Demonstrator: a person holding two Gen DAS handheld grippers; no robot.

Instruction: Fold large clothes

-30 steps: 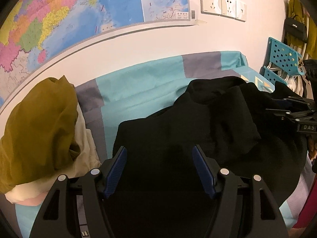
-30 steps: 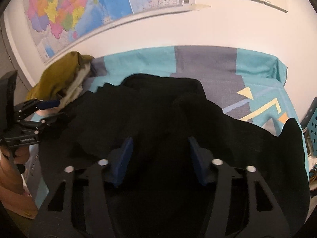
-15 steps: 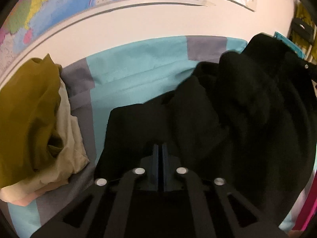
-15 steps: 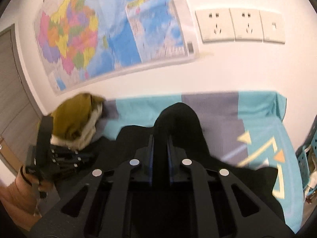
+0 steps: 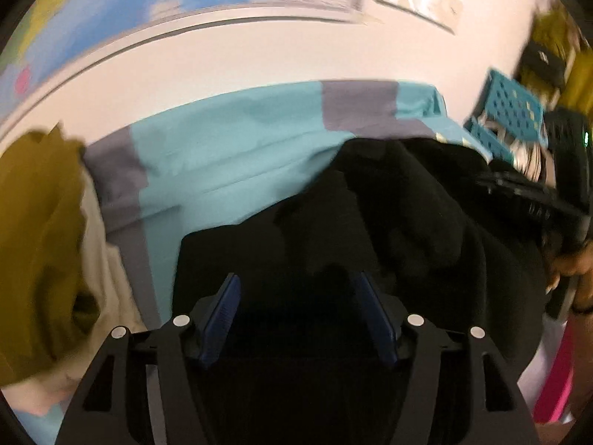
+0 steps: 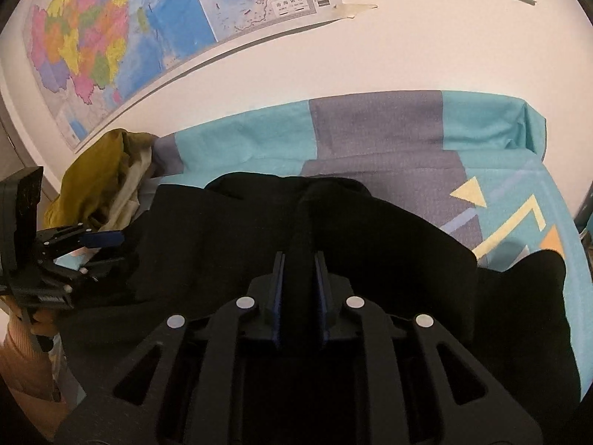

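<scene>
Item: large black fabric garment (image 6: 229, 244) heaped on teal-and-grey patterned bedsheet (image 6: 370, 126) | Right gripper (image 6: 299, 259): jaws opening, pads pinching a ridge of it | Left gripper (image 5: 296, 289): jaws opening, spread above garment, nothing gripped

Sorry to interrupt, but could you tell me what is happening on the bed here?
A person is folding a black garment spread on a bed with a teal and grey sheet, holding a tool in each hand. The right tool pinches a ridge of the black fabric, though its jaws are starting to open. The left tool is opening over the garment with nothing pinched between its pads. A pile of mustard and cream clothes lies at the left by the wall.
</scene>
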